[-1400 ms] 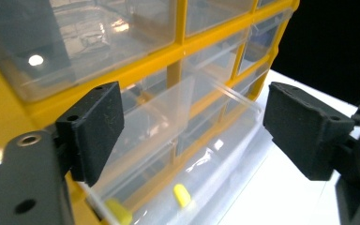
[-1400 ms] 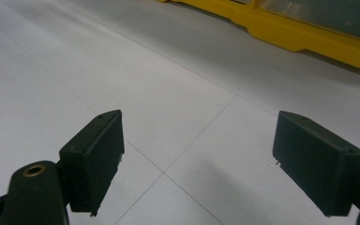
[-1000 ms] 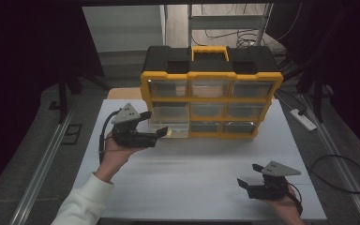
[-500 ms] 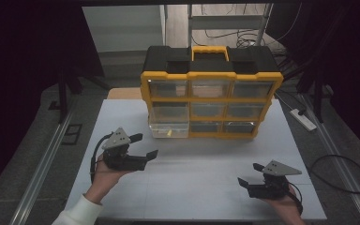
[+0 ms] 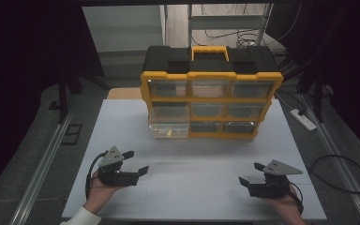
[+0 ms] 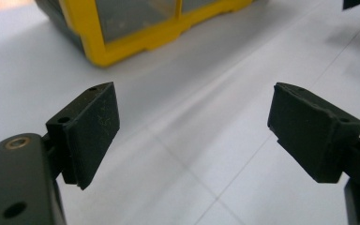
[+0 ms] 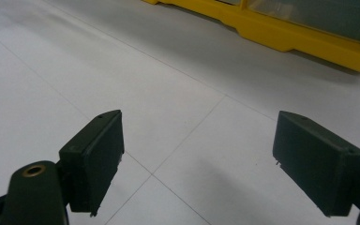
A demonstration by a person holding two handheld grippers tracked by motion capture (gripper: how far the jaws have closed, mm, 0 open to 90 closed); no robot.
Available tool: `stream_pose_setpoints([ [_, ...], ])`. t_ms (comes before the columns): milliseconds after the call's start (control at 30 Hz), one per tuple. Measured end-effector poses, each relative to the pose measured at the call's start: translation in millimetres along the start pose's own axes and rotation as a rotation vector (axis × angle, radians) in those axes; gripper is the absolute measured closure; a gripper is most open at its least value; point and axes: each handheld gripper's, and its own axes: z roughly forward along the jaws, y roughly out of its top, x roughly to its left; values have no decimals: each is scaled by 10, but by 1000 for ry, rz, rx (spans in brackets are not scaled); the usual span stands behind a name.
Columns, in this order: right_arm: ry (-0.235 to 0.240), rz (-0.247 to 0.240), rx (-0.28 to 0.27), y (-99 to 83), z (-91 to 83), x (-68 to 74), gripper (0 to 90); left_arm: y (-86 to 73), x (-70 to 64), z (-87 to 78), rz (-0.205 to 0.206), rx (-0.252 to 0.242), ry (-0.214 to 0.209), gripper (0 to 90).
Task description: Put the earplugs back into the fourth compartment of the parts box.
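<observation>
While both hands rest low at the near edge of the white table (image 5: 122,117), the work looks to be at a pause between steps: neither tool is on anything. The left gripper (image 5: 138,163) sits at the near left with its jaws spread wide and nothing between them, and the right gripper (image 5: 252,174) at the near right is just as empty, jaws apart, pointing inward across the bare tabletop.

The thing being worked on is the yellow-and-black plastic organiser case (image 5: 211,91) standing upright toward the far side of the table, well apart from both tools. It has a black top with a yellow carry handle and a grid of nine clear drawers in a yellow frame. One of them, the clear bottom-left drawer (image 5: 169,130), sticks out toward the person, while the others sit flush. Something small and yellowish seems to lie in it, too small to tell what.

My guess is that the next move goes to that drawer, most likely with the left gripper, which is nearer. It would need a long reach forward, jaws kept level with the drawer front, then a straight push or pull so the light case does not slide on the smooth table.
</observation>
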Motion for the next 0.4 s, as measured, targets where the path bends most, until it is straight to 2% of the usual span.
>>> stream_pose_setpoints([
  [400,-1,-11,-12,-7,-28,7,177,-11,-45,57,23,24,5,165],
])
